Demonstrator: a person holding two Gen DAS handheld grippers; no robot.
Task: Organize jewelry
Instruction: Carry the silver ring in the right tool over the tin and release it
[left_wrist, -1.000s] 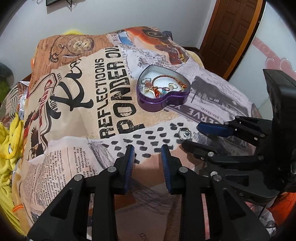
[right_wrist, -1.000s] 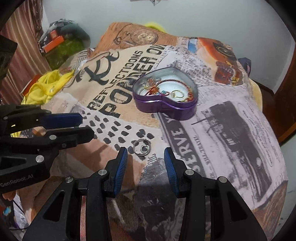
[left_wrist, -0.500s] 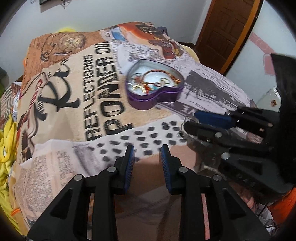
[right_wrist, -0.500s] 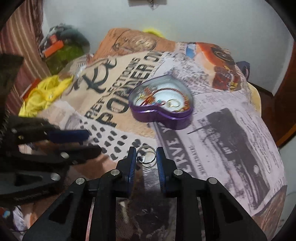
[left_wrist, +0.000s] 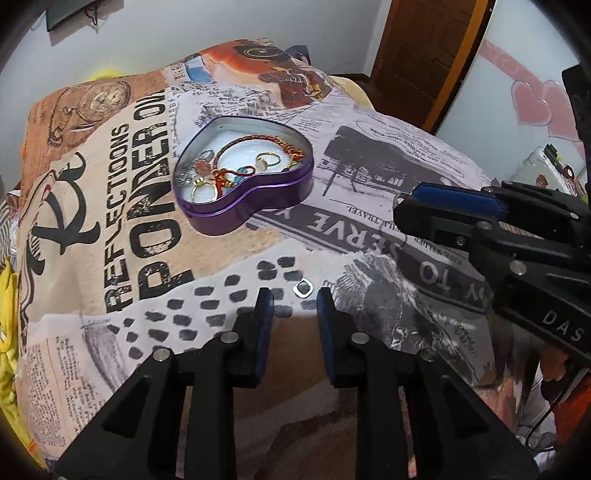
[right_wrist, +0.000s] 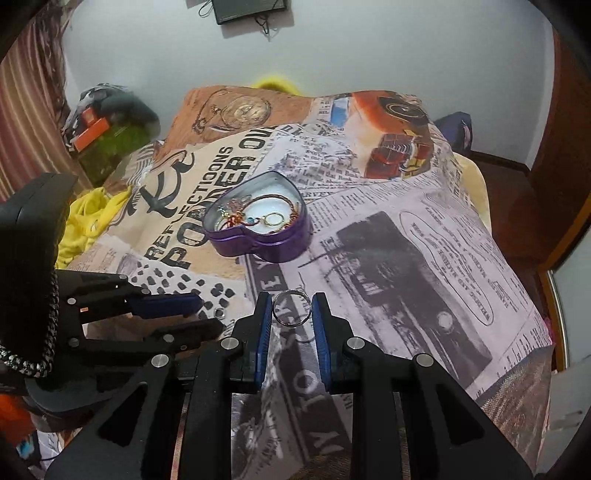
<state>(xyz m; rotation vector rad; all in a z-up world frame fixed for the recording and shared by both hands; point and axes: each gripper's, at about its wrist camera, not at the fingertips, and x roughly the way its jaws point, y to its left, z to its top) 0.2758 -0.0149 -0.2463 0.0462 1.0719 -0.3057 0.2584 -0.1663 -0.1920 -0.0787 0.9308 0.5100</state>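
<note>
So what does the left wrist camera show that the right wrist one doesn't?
Left wrist only: the left gripper open over a small ring lying on the blanket.

Right wrist only: the right gripper shut on a silver ring; its jaws have just been closing.

Both: the purple heart tin holding jewelry.

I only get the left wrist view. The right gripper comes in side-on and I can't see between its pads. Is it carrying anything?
Observer: Yes. The right gripper has just closed its jaws on a silver ring, clamped at the fingertips.
Operator: What sort of ring, and how is it held?
Observer: A plain round band, pinched by its outer edges with its hole facing the camera; the blanket print shows through it.
</note>
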